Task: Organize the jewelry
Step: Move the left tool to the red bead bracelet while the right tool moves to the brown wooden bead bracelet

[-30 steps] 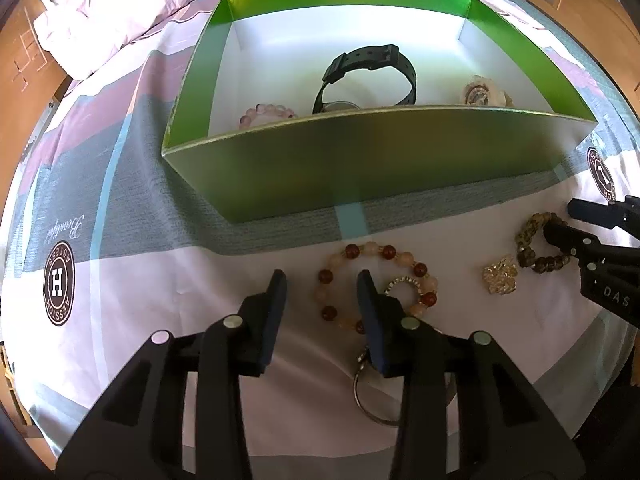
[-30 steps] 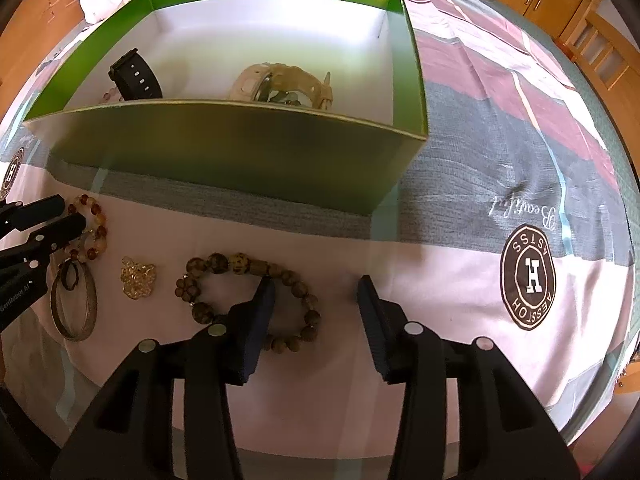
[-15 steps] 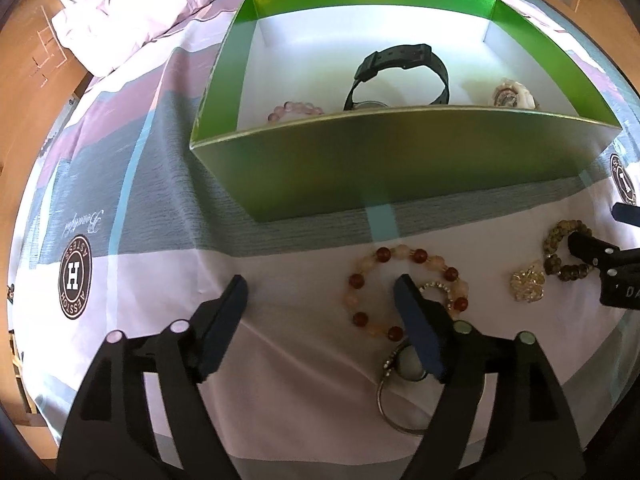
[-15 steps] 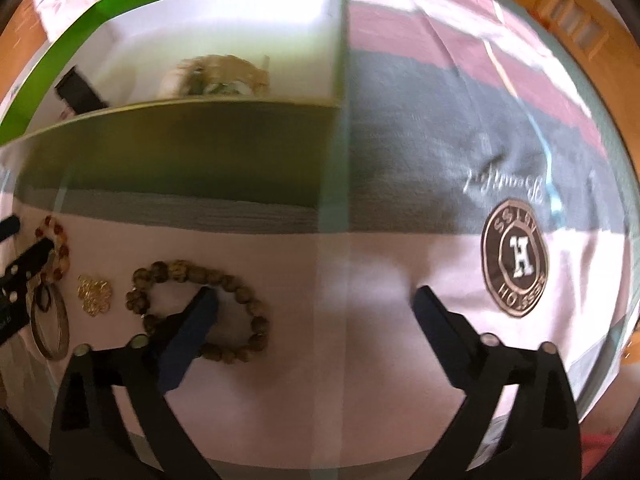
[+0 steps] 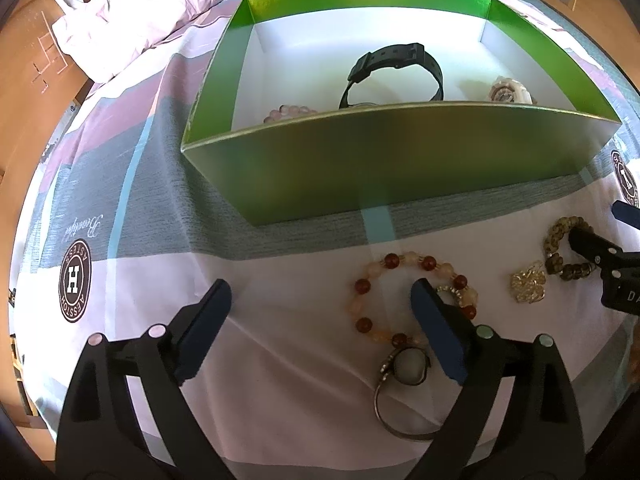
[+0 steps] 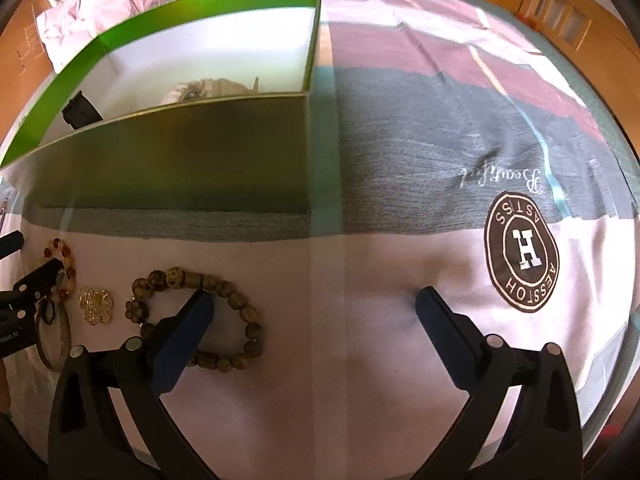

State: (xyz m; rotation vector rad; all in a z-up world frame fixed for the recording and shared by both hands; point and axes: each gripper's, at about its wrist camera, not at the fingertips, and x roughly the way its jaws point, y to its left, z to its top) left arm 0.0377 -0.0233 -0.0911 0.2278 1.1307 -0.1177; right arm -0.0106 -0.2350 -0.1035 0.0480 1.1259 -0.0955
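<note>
A green box point(image 5: 400, 168) with a white inside holds a black watch point(image 5: 394, 70), a cream watch point(image 5: 508, 90) and a pink bead bracelet point(image 5: 288, 112). On the cloth in front lie a red and peach bead bracelet point(image 5: 384, 264), a ring point(image 5: 406, 366) on a metal bangle point(image 5: 394, 426), a gold brooch point(image 5: 528, 282) and a brown bead bracelet point(image 5: 558, 236). My left gripper point(image 5: 320, 296) is open, its right finger over the red bracelet. My right gripper point(image 6: 314, 300) is open, its left finger inside the brown bracelet point(image 6: 236, 300).
The cloth carries round brown logos point(image 5: 74, 280) point(image 6: 520, 268). A crumpled white duvet point(image 5: 152, 12) lies at the back left. Wooden furniture point(image 6: 576, 24) stands at the back right. The box's near wall point(image 6: 180, 160) rises just behind the loose jewelry.
Both grippers have opened wide from a narrow gap. The left view has shifted left, so the jewelry sits further right. The right gripper has swung right, leaving the brown bracelet under its left finger.
</note>
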